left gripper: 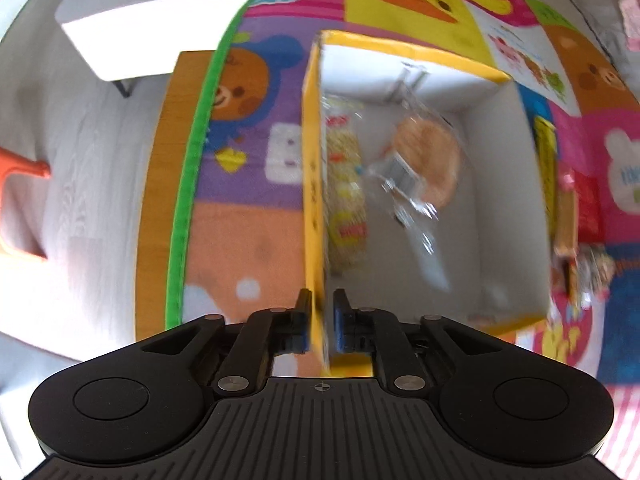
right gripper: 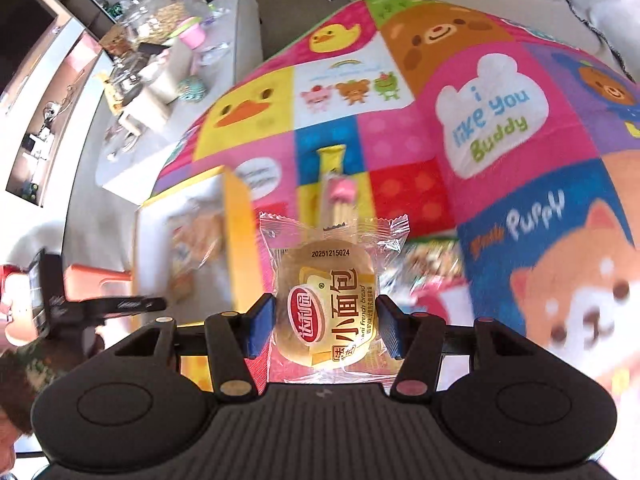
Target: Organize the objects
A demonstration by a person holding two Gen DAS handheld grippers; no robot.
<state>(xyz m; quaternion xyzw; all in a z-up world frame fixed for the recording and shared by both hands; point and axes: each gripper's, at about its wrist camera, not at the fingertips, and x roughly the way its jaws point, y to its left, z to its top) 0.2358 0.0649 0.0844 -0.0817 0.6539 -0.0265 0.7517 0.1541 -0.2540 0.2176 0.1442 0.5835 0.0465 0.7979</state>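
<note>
A yellow cardboard box (left gripper: 400, 46) with a white inside stands on the cartoon play mat (left gripper: 248, 240). In it lie a yellow snack pack (left gripper: 344, 184) and a round pastry in clear wrap (left gripper: 428, 160). My left gripper (left gripper: 322, 300) points down and is shut on the box's near left wall. My right gripper (right gripper: 326, 320) is shut on a wrapped mini bread bun (right gripper: 326, 304), held above the mat to the right of the box (right gripper: 236, 216). Beyond the bun lie a yellow stick pack (right gripper: 331, 160) and a pink-topped packet (right gripper: 340, 196).
More snack packets (right gripper: 432, 264) lie on the mat right of the box, among them a red one (left gripper: 588, 208). A cluttered white table (right gripper: 160, 60) stands behind the mat. An orange stool (left gripper: 24, 172) is on the floor at left. The mat covers a wooden tabletop (left gripper: 160, 180).
</note>
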